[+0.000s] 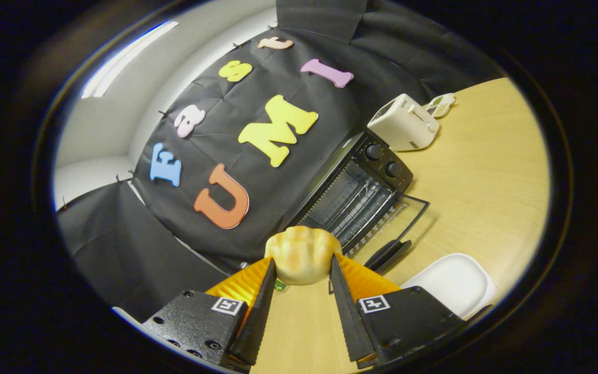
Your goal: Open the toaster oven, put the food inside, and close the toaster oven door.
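My gripper point(303, 265) is shut on a pale golden bread roll point(303, 254), with both black ribbed fingers point(264, 296) pressing on its sides, lifted above the wooden table point(486, 176). Just beyond the roll stands the black toaster oven point(361, 187). Its glass door point(400, 221) lies folded down flat on the table, handle toward me. The wire rack inside the oven shows and looks bare. The whole view is tilted.
A white plate point(454, 283) lies on the table right of my fingers. A white pop-up toaster point(404, 123) stands beyond the oven, with a small white and green object point(440, 105) behind it. The black cloth wall rises behind the oven.
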Available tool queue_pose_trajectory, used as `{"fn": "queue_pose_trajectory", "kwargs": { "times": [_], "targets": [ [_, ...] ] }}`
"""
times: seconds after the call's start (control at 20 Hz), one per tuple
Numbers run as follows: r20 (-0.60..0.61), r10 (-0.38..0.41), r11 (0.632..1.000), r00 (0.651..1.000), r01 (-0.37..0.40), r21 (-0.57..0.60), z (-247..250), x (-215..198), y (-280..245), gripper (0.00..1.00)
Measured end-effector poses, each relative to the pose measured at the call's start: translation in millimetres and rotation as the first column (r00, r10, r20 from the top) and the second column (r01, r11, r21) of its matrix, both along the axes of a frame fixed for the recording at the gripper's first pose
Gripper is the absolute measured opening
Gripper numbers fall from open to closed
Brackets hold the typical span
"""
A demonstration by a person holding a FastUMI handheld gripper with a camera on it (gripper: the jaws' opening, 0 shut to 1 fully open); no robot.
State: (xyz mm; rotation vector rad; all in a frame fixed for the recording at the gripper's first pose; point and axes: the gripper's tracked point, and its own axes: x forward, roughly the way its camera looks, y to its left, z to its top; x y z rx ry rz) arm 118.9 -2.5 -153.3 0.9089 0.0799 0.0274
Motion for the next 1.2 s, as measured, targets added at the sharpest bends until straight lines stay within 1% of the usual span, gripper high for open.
{"fn": "queue_pose_trajectory", "kwargs": {
  "times": [0.3,0.45,0.6,0.75,0.9,1.0,1.15,1.2],
  "targets": [
    [-0.013,-0.035,0.997,0.999,0.036,0.066,7,49,-8,0.67],
    [-0.057,-0.036,0.996,0.998,0.041,0.082,-5,74,-7,0.67],
    [-0.076,-0.034,0.990,0.997,0.044,0.133,-14,97,-8,0.67],
    [-0.106,-0.037,0.990,0.994,0.051,0.134,-27,120,-16,0.67],
    [-0.129,-0.054,0.986,0.990,0.074,0.151,-40,141,-23,0.67],
    [-0.159,-0.052,0.988,0.986,0.074,0.135,-51,156,-25,0.67],
    [-0.159,-0.048,0.993,0.986,0.064,0.100,-55,181,-24,0.67],
    [-0.176,-0.051,0.994,0.983,0.067,0.085,-59,186,-25,0.67]
  ]
}}
